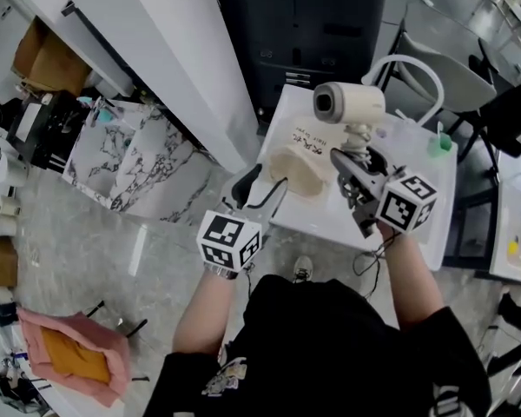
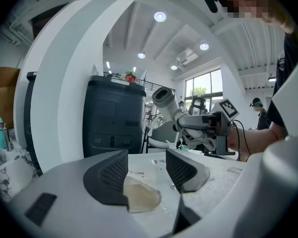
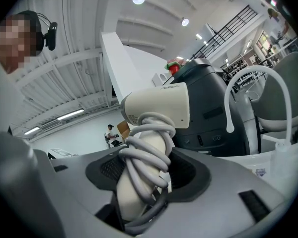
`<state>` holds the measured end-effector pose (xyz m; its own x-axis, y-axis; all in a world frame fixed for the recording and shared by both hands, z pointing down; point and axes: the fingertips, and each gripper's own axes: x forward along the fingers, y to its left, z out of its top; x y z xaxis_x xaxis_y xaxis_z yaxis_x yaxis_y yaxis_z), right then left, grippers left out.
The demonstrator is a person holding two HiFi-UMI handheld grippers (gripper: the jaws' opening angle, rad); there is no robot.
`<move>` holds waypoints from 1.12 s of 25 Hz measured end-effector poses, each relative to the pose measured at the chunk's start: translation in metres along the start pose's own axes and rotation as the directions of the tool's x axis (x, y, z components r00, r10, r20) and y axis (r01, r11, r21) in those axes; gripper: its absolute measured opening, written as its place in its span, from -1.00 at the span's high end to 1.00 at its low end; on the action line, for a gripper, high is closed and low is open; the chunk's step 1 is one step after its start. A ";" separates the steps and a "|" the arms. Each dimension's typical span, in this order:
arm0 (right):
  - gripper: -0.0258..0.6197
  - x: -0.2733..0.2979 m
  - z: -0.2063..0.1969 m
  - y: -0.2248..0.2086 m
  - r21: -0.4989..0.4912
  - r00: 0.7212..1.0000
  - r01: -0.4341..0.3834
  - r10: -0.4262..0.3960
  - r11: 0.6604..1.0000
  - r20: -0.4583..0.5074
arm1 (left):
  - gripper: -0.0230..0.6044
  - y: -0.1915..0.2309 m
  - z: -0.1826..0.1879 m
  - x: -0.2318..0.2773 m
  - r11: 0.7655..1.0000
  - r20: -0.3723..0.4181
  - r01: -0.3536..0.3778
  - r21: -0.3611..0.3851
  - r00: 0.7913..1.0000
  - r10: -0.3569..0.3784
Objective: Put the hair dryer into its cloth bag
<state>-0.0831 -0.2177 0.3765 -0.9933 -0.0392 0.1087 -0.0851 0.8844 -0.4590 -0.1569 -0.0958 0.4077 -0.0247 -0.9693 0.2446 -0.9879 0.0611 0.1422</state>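
Observation:
A cream hair dryer (image 1: 347,104) stands upright above the white table (image 1: 330,224), its grey cord (image 3: 146,143) wound round the handle. My right gripper (image 1: 356,176) is shut on that handle, and the right gripper view shows the dryer head (image 3: 156,108) above the jaws. The beige cloth bag (image 1: 300,170) lies flat on the table, left of the dryer. At the bag's near left edge my left gripper (image 1: 262,189) is open. In the left gripper view a corner of the bag (image 2: 141,197) lies between the jaws by the left one, with a gap to the right one.
A dark cabinet-like machine (image 1: 304,33) stands behind the table, and a white chair (image 1: 417,76) is at the back right. A small green-capped bottle (image 1: 440,142) sits on the table's right side. A white partition (image 1: 156,42) runs along the left. A pink bag (image 1: 69,354) lies on the floor.

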 end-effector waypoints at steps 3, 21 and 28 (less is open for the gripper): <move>0.19 0.000 0.003 -0.009 0.011 1.000 0.008 -0.008 1.000 0.005 | 0.20 0.001 0.000 0.009 1.000 -0.023 0.011 0.011 1.000 -0.010; 0.19 0.022 0.003 -0.055 0.116 0.980 0.185 -0.192 0.976 0.058 | 0.20 0.046 -0.043 0.082 0.971 -0.239 0.224 0.086 0.950 -0.199; 0.19 0.038 -0.008 -0.058 0.150 0.957 0.272 -0.284 0.951 0.064 | 0.20 0.061 -0.074 0.105 0.922 -0.340 0.356 0.152 0.895 -0.289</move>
<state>-0.1149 -0.2671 0.4141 -0.9313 -0.3180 0.1778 -0.3626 0.7603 -0.5390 -0.2083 -0.1764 0.5132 0.3154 -0.8039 0.5042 -0.9430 -0.3248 0.0720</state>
